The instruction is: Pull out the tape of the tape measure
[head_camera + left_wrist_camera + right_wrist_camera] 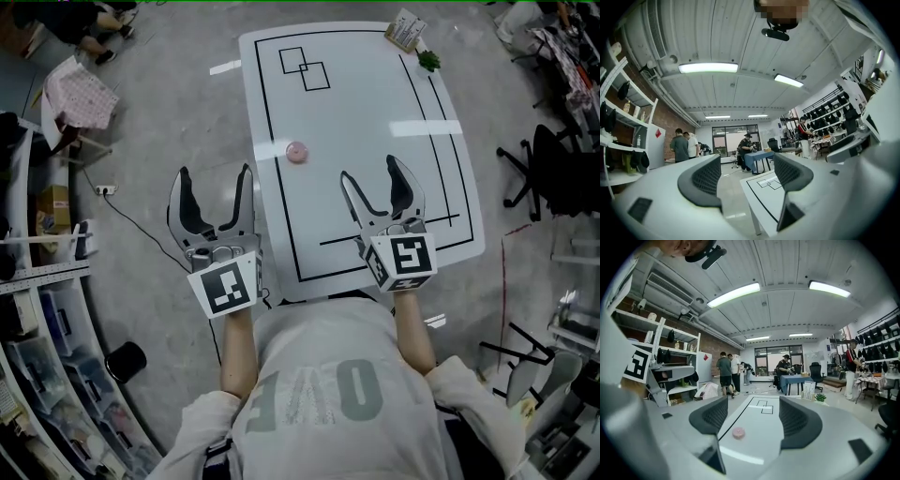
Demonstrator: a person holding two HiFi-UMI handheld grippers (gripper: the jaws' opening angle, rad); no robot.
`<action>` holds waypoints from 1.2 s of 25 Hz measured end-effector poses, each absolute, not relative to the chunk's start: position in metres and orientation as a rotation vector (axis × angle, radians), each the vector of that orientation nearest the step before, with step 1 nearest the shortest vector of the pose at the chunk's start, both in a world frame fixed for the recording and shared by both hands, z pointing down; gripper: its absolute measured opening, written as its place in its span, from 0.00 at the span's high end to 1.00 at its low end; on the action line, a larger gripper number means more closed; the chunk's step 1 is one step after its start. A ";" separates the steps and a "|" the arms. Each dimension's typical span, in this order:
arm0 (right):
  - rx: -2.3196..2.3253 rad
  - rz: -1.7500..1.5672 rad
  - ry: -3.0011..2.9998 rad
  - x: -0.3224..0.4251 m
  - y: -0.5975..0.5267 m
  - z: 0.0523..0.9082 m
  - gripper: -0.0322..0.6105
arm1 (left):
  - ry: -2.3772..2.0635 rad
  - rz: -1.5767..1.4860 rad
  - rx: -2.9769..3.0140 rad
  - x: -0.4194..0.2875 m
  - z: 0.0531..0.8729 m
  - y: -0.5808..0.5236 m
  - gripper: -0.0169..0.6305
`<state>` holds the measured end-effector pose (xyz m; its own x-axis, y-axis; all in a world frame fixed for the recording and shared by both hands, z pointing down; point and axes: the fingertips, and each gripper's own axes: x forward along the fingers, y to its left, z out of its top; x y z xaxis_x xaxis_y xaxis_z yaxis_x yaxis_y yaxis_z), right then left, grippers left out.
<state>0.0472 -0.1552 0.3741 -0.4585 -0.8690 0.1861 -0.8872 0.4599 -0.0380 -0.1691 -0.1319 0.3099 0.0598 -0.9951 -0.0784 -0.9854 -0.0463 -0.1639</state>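
A small round pink tape measure [297, 152] lies on the white table [375, 103] marked with black lines, left of the table's middle. It also shows in the right gripper view as the tape measure [738, 432], well ahead of the jaws on the tabletop. My right gripper [370, 171] hovers over the near part of the table, open and empty, to the near right of the tape measure. My left gripper [215, 178] is held beside the table's left edge, mostly over the floor, also open with nothing between its fingers. The left gripper view shows only the table's corner [764, 197].
A small green plant [429, 61] and a printed card holder [405, 30] stand at the table's far right corner. A black office chair [548, 169] is on the right. Shelving [37, 309] and a floor cable [141, 225] are on the left. People stand far off by a blue table [794, 378].
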 end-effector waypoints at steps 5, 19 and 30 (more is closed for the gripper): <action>1.479 0.260 -2.530 0.026 -0.169 0.391 0.44 | 2.062 -0.111 -2.151 -0.177 0.315 -0.138 0.47; 1.257 0.336 -2.251 -0.046 -0.244 0.532 0.44 | 2.162 -0.304 -2.271 -0.192 0.404 -0.185 0.47; 1.213 0.273 -2.181 -0.052 -0.251 0.557 0.45 | 2.239 -0.359 -2.297 -0.205 0.441 -0.182 0.47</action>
